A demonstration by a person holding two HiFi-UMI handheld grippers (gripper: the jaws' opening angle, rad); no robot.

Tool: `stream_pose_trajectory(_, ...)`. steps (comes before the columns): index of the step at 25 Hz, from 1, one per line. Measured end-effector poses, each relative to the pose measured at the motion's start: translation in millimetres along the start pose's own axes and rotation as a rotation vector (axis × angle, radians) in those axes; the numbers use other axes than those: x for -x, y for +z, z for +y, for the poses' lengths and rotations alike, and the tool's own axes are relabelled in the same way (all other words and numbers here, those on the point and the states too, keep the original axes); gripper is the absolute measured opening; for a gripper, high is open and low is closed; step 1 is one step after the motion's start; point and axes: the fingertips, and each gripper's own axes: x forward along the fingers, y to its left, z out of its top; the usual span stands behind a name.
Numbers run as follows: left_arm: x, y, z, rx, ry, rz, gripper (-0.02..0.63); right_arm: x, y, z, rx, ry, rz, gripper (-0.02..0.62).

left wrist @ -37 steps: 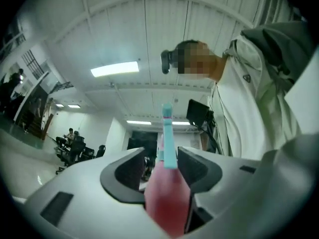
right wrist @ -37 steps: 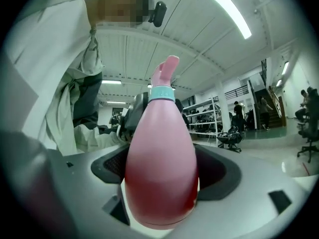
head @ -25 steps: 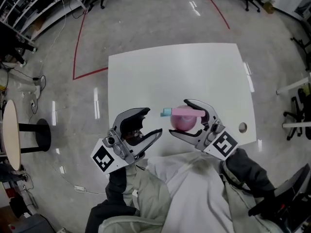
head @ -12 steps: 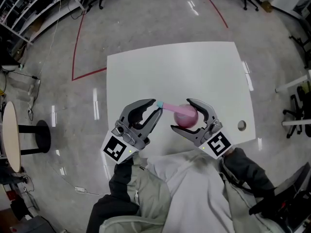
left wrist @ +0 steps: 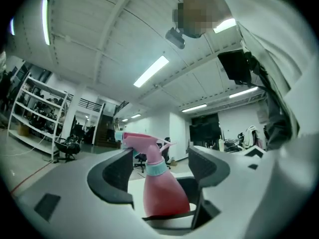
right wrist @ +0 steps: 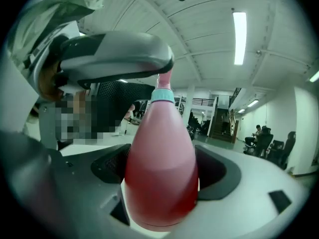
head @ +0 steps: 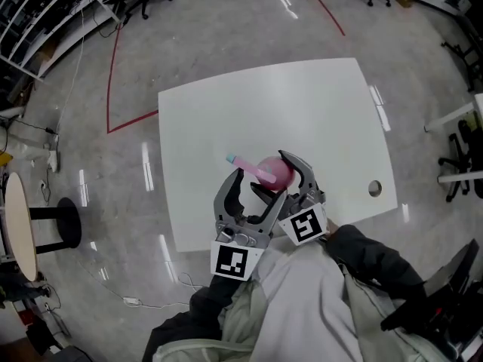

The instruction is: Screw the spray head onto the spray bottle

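A pink spray bottle (head: 275, 170) has its pink spray head (head: 243, 161) seated on the neck, nozzle toward the left. My right gripper (head: 273, 175) is shut on the bottle's round body (right wrist: 159, 173), with a pad pressed on each side. In the left gripper view the bottle (left wrist: 162, 193), its teal collar (left wrist: 155, 169) and the head (left wrist: 137, 141) stand between the jaws of my left gripper (left wrist: 159, 154). Those jaws have just been opening and stand clear of the body. In the head view the left gripper (head: 259, 188) points at the bottle from the near side, close beside the right one.
The white table (head: 302, 104) lies under both grippers, with a round hole (head: 375, 189) near its right front edge. Red tape lines (head: 113, 74) mark the floor beyond. A small round side table (head: 15, 225) stands far left, office chairs (head: 460, 172) at right.
My left gripper has swung from the bottle's left side to right beside the right gripper, and its jaws stand wider. The bottle and right gripper have shifted a little left and tilted.
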Motion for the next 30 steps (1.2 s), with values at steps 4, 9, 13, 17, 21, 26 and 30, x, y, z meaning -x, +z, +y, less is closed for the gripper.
stream_pose_trajectory(4, -7, -7, 1, -0.050, 0.024, 0.035, 0.338, -1, 3, 2, -0.045, -0.023, -0.034, 0.397)
stream_pose_trajectory(9, -20, -20, 2, -0.103, 0.025, 0.063, 0.337, 5, -1, 0, -0.122, 0.043, -0.080, 0.397)
stream_pose_trajectory(13, -17, -29, -3, -0.042, -0.020, 0.021, 0.310, 0, -26, 4, -0.187, 0.078, -0.074, 0.397)
stream_pose_trajectory(17, -16, -71, 0, -0.203, 0.000, 0.141, 0.210, -11, -74, 1, -0.073, 0.056, 0.012, 0.397)
stream_pose_trajectory(21, -15, -100, 17, -0.102, 0.121, 0.181, 0.356, -21, -106, 0, -0.075, -0.008, 0.066, 0.397)
stream_pose_trajectory(26, -39, -107, 24, -0.050, 0.146, 0.172, 0.488, -32, -101, 13, -0.024, 0.015, 0.020, 0.397)
stream_pose_trajectory(30, -57, -96, 11, -0.079, -0.005, 0.101, 0.486, -37, -111, 11, -0.171, 0.082, 0.038, 0.397)
